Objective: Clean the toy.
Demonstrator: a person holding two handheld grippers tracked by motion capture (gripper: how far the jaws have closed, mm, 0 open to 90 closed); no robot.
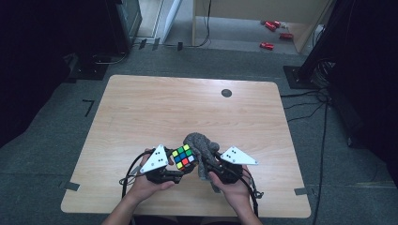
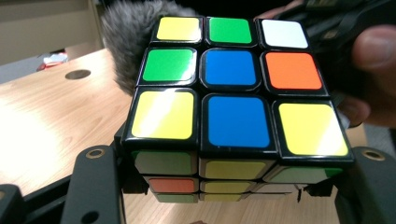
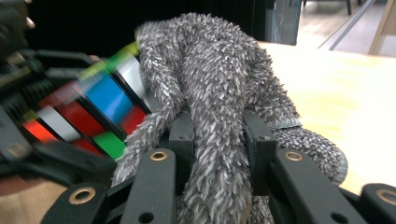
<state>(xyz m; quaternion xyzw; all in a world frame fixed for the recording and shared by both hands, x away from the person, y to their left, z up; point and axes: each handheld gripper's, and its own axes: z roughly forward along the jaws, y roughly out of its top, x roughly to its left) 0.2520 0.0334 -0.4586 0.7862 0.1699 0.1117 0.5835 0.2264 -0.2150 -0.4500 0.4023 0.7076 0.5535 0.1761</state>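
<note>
Lower centre of high view: left gripper (image 1: 180, 164) clamps Rubik's cube (image 1: 183, 156); right gripper (image 1: 210, 161) pinches grey fuzzy cloth (image 1: 201, 146), draped against cube. Wooden table (image 1: 141, 108) beneath.

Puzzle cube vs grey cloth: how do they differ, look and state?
The puzzle cube is rigid, glossy and square-edged, with tiles in many colours; the grey cloth is soft, fuzzy and one colour. The cube keeps its shape between the left gripper's jaws, while the cloth drapes and bunches over the right gripper's jaws. Shared: each is clamped in a gripper above the table, and they sit against each other.
</note>
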